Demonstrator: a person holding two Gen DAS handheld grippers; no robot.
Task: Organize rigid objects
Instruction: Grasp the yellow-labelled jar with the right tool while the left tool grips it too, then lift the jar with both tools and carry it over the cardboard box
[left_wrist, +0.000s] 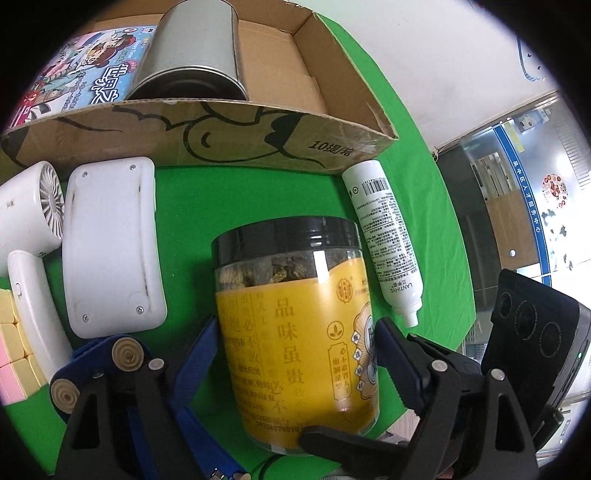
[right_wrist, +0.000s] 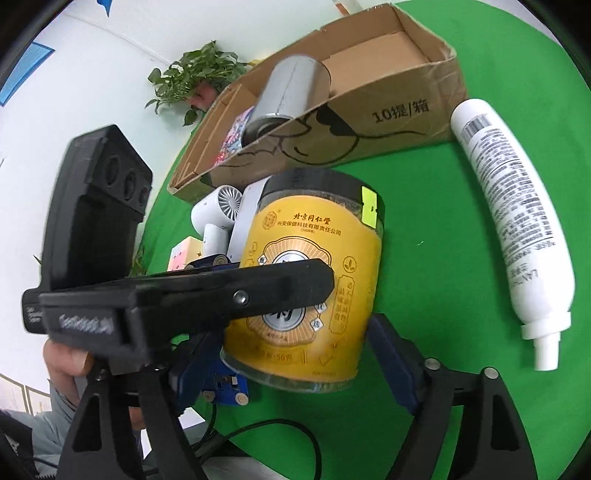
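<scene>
My left gripper (left_wrist: 295, 347) and right gripper (right_wrist: 295, 332) both clamp the jar (left_wrist: 291, 314); next, lift it into the box (left_wrist: 207, 136).

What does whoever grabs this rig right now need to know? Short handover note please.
Left gripper: closed on the yellow-label jar, fingers on both sides.
Right gripper: jaws either side of the same jar; contact unclear.
Done: metal tin and picture book lie in the cardboard box.
Left: the jar, white spray bottle lying right of it, white flat device, handheld fan and pastel cube, all on the green cloth outside the box.
Likely next: put the jar into the free right part of the box.
</scene>
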